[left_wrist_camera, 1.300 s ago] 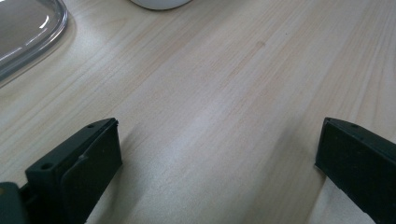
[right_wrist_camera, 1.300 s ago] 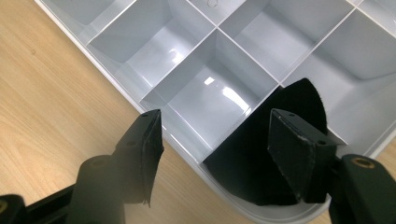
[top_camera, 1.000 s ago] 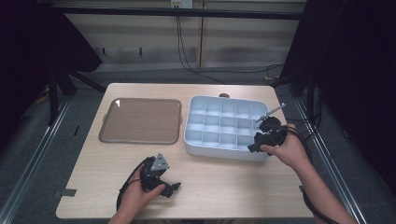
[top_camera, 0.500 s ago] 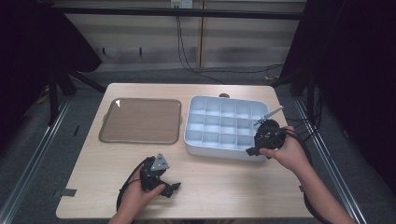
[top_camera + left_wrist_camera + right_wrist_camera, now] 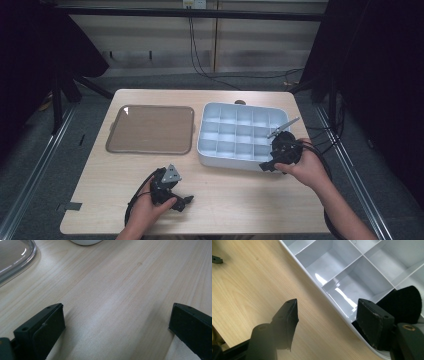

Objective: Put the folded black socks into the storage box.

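A white compartment box (image 5: 239,134) stands right of the table's middle, its cells bare in the right gripper view (image 5: 329,262). My right gripper (image 5: 270,156) sits at the box's front right corner. It is open (image 5: 328,315), straddling the front wall with one jaw over the table and the other inside a cell. A black rounded thing (image 5: 405,302) lies just beyond that inner jaw; I cannot tell what it is. My left gripper (image 5: 183,201) rests low over bare wood near the front edge, open wide (image 5: 116,325) with nothing between its jaws.
A clear, shallow lid or tray (image 5: 150,129) lies flat at the table's left half; its rim (image 5: 17,257) shows in the left gripper view's upper left. Light wood runs between both hands. Cables trail from each gripper. Dark floor and rails surround the table.
My right gripper has shifted slightly left and nearer along the box's front right corner. The left gripper has stayed put.
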`<action>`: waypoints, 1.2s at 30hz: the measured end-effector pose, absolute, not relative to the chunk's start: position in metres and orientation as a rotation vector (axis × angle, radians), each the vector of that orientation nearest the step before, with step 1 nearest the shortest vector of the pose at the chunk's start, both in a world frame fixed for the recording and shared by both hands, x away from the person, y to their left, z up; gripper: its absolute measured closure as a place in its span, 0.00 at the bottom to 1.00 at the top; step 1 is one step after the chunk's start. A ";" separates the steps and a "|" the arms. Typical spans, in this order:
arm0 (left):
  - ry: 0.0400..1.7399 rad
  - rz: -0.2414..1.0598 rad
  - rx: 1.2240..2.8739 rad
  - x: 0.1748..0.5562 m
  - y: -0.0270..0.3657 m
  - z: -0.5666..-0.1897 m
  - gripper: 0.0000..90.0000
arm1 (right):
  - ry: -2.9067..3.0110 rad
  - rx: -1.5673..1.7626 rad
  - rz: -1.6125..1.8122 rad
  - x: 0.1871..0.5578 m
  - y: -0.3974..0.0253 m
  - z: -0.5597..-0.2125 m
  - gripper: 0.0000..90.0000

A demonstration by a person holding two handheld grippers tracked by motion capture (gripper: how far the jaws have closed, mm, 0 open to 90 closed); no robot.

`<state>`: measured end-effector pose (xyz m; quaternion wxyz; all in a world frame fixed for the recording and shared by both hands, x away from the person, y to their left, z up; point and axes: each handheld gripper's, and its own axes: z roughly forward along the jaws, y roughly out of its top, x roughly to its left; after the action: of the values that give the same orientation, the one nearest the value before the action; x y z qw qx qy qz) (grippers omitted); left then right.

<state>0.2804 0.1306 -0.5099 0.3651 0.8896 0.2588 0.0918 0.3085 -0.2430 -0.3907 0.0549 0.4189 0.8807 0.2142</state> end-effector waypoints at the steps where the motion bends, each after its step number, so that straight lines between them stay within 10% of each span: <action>1: 0.666 0.236 2.288 0.280 0.131 -0.510 0.00 | 2.673 1.270 0.653 0.308 -0.242 -0.391 0.38; 36: 0.667 0.234 2.288 0.280 0.131 -0.510 0.00 | 2.775 1.147 0.733 0.287 -0.203 -0.408 0.37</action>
<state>0.2803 0.1306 -0.5099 0.3650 0.8895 0.2594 0.0911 0.2870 -0.2034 -0.4080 0.0252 0.3709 0.8975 0.2371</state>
